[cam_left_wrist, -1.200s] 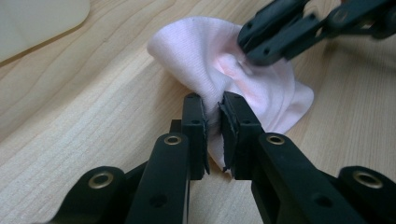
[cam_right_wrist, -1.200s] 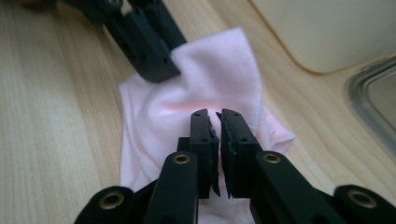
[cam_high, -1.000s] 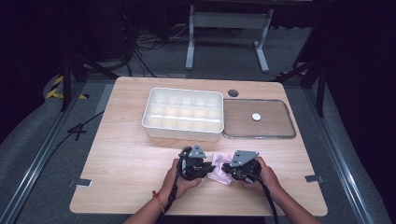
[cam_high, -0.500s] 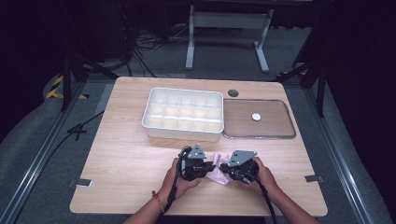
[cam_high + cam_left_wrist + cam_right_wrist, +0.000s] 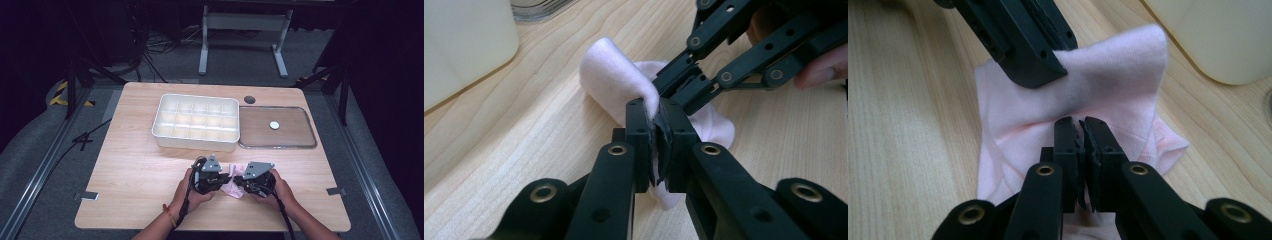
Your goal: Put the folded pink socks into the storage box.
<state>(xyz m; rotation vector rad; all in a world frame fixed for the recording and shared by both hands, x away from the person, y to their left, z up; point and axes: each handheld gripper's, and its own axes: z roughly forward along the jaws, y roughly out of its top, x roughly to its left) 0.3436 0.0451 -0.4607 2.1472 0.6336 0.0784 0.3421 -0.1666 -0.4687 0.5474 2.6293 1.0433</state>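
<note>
Gripping a pale pink sock [image 5: 233, 185] from both sides: left gripper [image 5: 219, 181] clamped shut on one fold, right gripper [image 5: 237, 182] clamped shut on a neighbouring fold, jaw tips pointed toward each other with the fabric bunched between them.

Located at 6 o'clock on the wooden table [image 5: 135, 175], near the front edge, well apart from the white compartment tray [image 5: 196, 122] at 12 o'clock and the flat clear-rimmed tray [image 5: 277, 127] at 1 o'clock.

Seen in the left gripper view: sock [image 5: 616, 82] pinched in the left gripper [image 5: 658, 142], cloth rising in a hump above the pads, lower end resting on the table; right gripper [image 5: 674, 82] biting the same cloth just beyond.

Seen in the right gripper view: sock [image 5: 1098, 95] spread flat toward 12 o'clock, right gripper [image 5: 1082, 145] closed on the near layer, left gripper [image 5: 1043, 65] entering from 11 o'clock and pressing the upper layer.

Judged purpose of the double hold: two separate pinch points on adjacent layers, suited to drawing the cloth apart, straightening it or folding it over. Compartment tray probably the destination, being sized for small rolled items.

Risk: thin knit slipping from the narrow pads under uneven pull.
</note>
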